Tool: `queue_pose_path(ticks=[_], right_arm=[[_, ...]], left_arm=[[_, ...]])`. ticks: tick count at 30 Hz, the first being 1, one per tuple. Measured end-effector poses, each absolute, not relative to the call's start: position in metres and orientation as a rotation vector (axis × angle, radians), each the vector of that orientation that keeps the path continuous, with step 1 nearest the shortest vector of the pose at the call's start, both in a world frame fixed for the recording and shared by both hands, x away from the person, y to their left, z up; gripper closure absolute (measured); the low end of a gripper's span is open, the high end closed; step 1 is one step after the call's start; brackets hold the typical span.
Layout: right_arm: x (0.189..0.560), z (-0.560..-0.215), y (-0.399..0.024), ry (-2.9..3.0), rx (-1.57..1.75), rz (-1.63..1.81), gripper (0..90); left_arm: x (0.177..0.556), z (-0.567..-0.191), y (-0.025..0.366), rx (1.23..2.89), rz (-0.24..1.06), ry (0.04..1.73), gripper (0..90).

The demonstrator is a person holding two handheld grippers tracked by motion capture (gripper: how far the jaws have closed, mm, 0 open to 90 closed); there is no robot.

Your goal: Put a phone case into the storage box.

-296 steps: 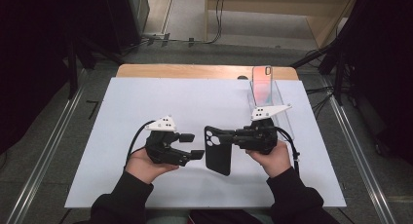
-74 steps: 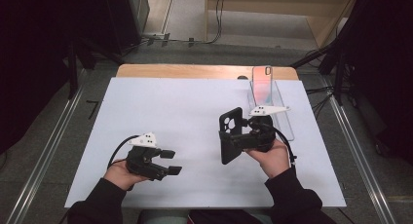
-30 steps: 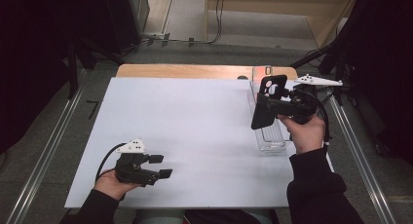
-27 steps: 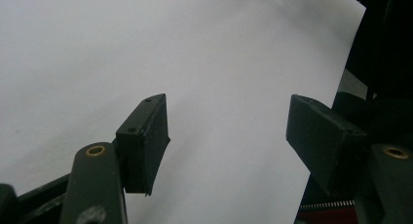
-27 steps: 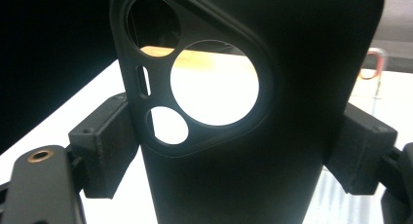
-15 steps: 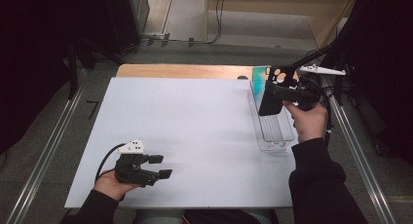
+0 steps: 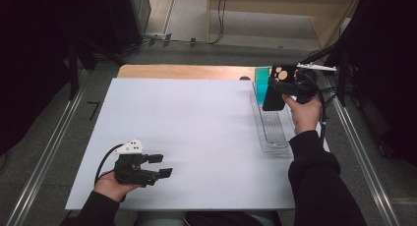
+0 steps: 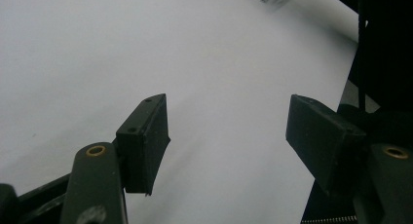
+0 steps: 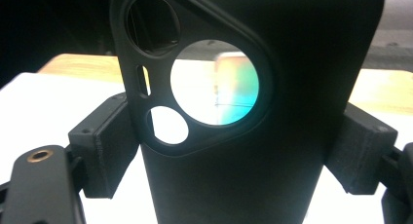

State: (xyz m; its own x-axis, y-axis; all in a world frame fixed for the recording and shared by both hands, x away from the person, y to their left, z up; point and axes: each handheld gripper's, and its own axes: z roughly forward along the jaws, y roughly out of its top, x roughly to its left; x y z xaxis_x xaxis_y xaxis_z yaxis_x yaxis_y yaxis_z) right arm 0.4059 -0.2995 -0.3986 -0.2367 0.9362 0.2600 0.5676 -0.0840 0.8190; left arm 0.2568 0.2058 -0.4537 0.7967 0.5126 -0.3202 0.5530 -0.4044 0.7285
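- Presently, one black phone case, upright, was pinched at its sides by the right gripper above the far end of a clear slotted rack at the table's right edge.
- One teal case already stood in the rack's far slot, just beside the black one.
- Judged stage: carry finished; lowering the black case into a slot and letting go were left.
- Rack's nearer slots looked vacant.
- Left gripper rested at the near left on the white table cover, jaws spread, nothing between them.
- Markings: no brand, label or lettering was legible; camera cut-outs only.
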Motion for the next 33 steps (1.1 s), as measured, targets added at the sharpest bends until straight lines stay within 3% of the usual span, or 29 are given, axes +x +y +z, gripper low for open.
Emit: queue_pose_path(ticks=[9,33], right_arm=[[0.434,-0.425,-0.294,1.791,1.667,1.210,14.0],[0.479,-0.452,-0.268,1.835,1.647,0.992,12.5]], left_arm=[[0.257,-0.454,0.205,2.074,-0.050,0.785,31.8],[0.256,-0.456,0.200,2.088,-0.055,0.769,31.8]])
